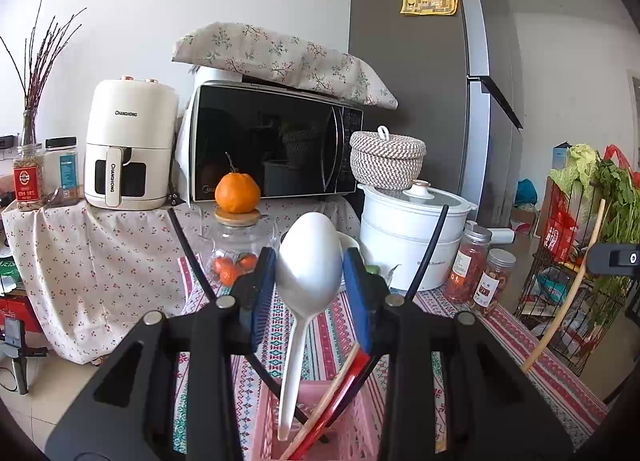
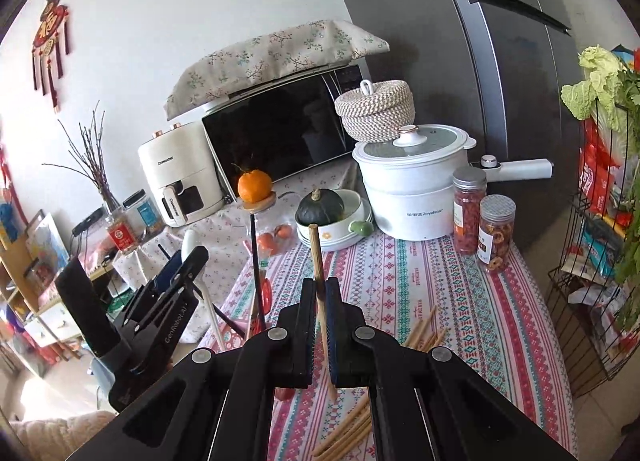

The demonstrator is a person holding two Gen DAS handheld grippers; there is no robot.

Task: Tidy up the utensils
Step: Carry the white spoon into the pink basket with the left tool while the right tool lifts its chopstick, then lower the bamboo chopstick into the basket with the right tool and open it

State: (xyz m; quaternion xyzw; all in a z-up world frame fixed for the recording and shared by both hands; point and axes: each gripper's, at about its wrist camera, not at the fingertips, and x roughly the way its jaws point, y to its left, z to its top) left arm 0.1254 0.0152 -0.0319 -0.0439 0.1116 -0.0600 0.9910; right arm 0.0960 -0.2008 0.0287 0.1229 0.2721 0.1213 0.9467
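Note:
My left gripper [image 1: 310,281] is shut on a white plastic spoon [image 1: 308,257], bowl up, handle hanging down into a pink slotted basket [image 1: 352,421] that holds red and black chopsticks [image 1: 340,389]. My right gripper [image 2: 320,293] is shut on a wooden chopstick [image 2: 318,261], held upright over the patterned tablecloth. Several loose wooden chopsticks [image 2: 348,429] lie on the cloth below it. The left gripper [image 2: 176,273] with the spoon shows at the left of the right wrist view. The held chopstick [image 1: 568,297] shows at the right of the left wrist view.
Behind stand a microwave [image 1: 272,141], an air fryer [image 1: 128,149], a jar topped with an orange [image 1: 237,193], a white pot [image 2: 412,189], a bowl holding a squash [image 2: 320,205] and two spice jars [image 2: 496,233]. A wire rack [image 2: 592,301] of vegetables stands right.

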